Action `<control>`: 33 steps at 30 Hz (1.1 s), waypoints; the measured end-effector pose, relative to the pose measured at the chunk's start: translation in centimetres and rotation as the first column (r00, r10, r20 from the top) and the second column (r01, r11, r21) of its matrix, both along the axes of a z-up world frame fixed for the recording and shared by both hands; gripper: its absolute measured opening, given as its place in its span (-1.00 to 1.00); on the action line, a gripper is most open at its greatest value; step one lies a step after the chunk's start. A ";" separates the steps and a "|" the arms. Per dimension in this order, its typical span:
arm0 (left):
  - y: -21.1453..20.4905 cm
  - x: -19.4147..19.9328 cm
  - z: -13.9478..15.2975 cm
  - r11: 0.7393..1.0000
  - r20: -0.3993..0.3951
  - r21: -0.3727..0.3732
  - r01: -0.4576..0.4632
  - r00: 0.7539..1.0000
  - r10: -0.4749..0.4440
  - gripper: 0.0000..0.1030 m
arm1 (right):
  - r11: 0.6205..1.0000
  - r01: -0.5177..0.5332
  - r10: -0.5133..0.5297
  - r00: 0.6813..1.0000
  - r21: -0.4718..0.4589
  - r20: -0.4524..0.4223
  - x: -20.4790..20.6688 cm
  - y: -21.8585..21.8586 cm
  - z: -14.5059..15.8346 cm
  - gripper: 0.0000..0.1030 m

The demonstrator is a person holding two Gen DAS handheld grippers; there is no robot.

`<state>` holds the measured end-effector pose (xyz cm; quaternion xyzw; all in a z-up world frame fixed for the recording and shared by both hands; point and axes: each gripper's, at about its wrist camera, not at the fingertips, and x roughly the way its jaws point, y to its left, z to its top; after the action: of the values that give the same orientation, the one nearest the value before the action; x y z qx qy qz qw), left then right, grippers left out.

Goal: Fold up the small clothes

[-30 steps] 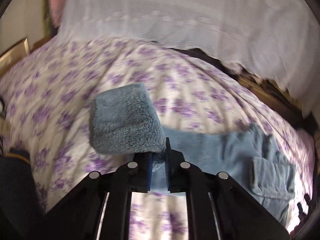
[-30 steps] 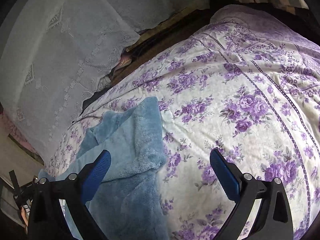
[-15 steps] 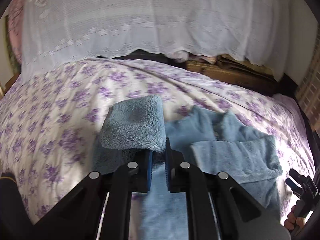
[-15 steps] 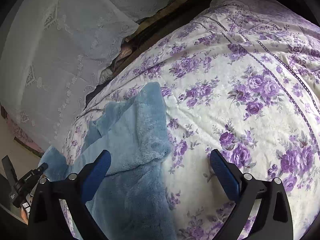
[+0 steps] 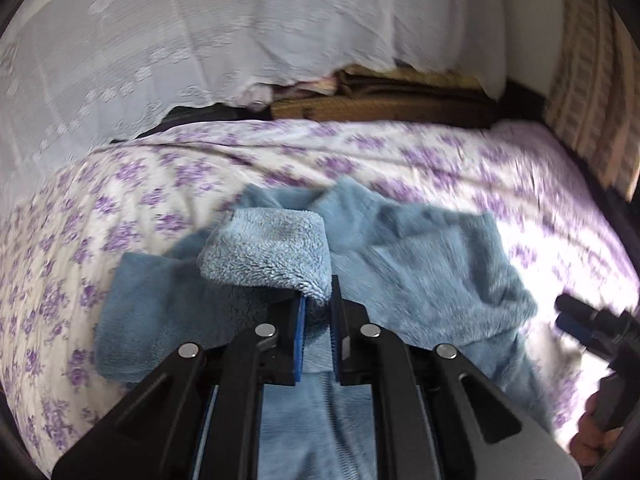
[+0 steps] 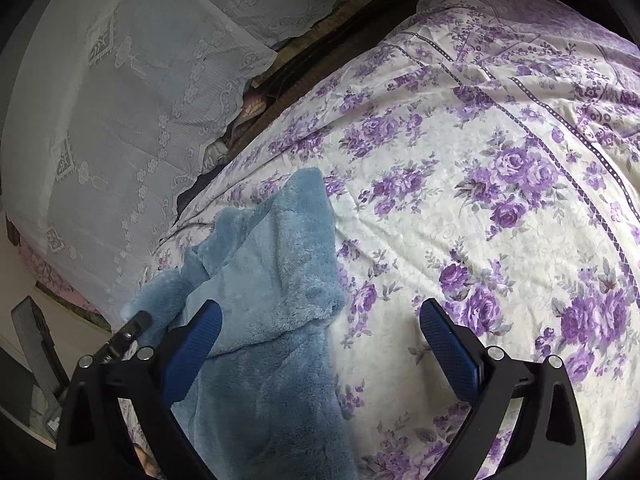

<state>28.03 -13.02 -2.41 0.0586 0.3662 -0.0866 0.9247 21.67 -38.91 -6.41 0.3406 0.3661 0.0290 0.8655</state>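
A small blue fleece garment (image 5: 420,264) lies on the floral bedspread (image 5: 100,208). My left gripper (image 5: 316,304) is shut on the garment's sleeve end (image 5: 272,248) and holds it above the garment's body, fleecy side up. The right side is folded over the body. In the right wrist view the garment (image 6: 276,280) lies at the lower left. My right gripper (image 6: 320,344) is open and empty, its left finger over the garment's edge, its right finger above bare bedspread (image 6: 500,184). It also shows at the right edge of the left wrist view (image 5: 588,328).
White lace pillows (image 5: 240,32) lean along the far side of the bed, with a wooden headboard (image 5: 380,108) showing beneath. The bedspread stretches wide to the right of the garment. A wicker piece (image 5: 592,92) stands at far right.
My left gripper has carried the sleeve end to the right, over the garment's body. My right gripper has stayed open and shifted slightly.
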 end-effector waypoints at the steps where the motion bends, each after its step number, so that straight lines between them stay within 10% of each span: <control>1: -0.7 -0.1 -0.7 1.000 -0.002 0.020 0.012 1.000 -0.012 -0.82 | 1.000 0.001 -0.001 1.000 0.001 0.000 0.0 0.0 0.0 0.93; 11: -4.2 -1.3 -0.3 0.995 0.083 0.068 0.071 0.994 -0.077 -0.79 | 1.000 0.017 -0.017 1.000 0.003 -0.004 0.0 0.0 -0.1 0.93; 13: -5.5 -0.4 -1.6 0.991 0.018 0.090 0.104 0.994 -0.106 0.10 | 1.000 0.024 -0.024 1.000 0.008 -0.009 0.0 -0.2 -0.2 0.93; 15: -5.7 0.1 -3.0 0.990 -0.043 0.093 0.105 0.994 -0.102 0.53 | 0.999 0.030 -0.030 1.000 0.018 -0.008 0.0 -0.5 -0.3 0.93; 22: -1.5 -2.8 -0.5 0.984 -0.010 0.043 0.170 0.985 -0.170 0.87 | 1.000 0.020 -0.020 0.998 -0.003 0.058 -0.5 -0.7 0.8 0.92; 28: 9.6 -2.5 2.4 0.997 0.086 0.015 -0.074 0.994 0.072 0.91 | 0.996 -0.087 0.088 0.985 -0.009 0.150 -0.4 1.6 2.1 0.65; 33: 17.8 1.9 -0.1 0.958 -0.067 -0.100 -0.269 0.963 0.263 0.91 | 0.984 -0.176 0.173 0.982 0.035 0.077 2.7 5.6 2.8 0.65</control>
<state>29.92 4.78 -2.54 -0.0437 0.3897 0.0171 0.9197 24.37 -33.36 -3.64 0.3238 0.3617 0.1249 0.8653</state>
